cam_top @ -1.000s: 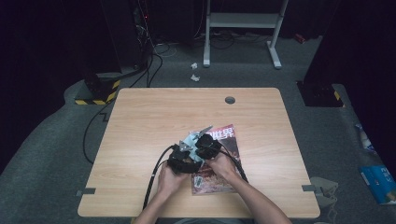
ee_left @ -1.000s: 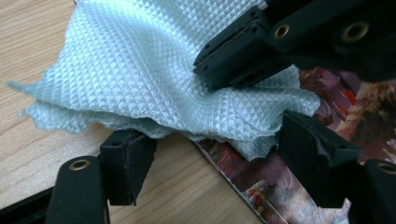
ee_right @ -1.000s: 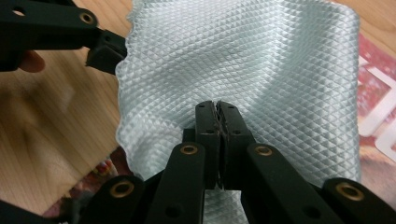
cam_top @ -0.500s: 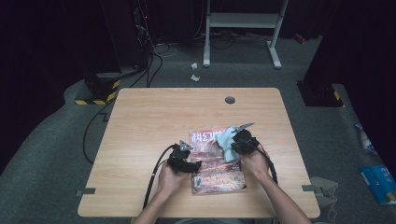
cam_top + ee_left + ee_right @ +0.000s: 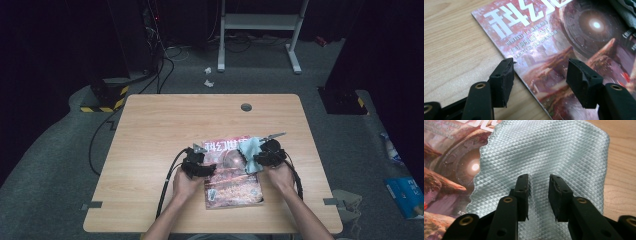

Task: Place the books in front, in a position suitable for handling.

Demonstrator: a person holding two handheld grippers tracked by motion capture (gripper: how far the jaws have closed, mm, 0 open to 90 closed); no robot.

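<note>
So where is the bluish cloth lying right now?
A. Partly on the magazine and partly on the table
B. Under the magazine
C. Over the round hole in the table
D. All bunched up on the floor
A: in the right gripper view the cloth covers a corner of the magazine on one side and reaches the bare wooden table on the other; the high view shows it at the magazine's top right corner.

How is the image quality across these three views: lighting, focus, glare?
High view: table evenly lit, surroundings nearly black, slightly soft. Left gripper view: magazine cover sharp, glossy, its far edge blurring. Right gripper view: cloth weave crisp, no glare, near jaws dark.
</note>
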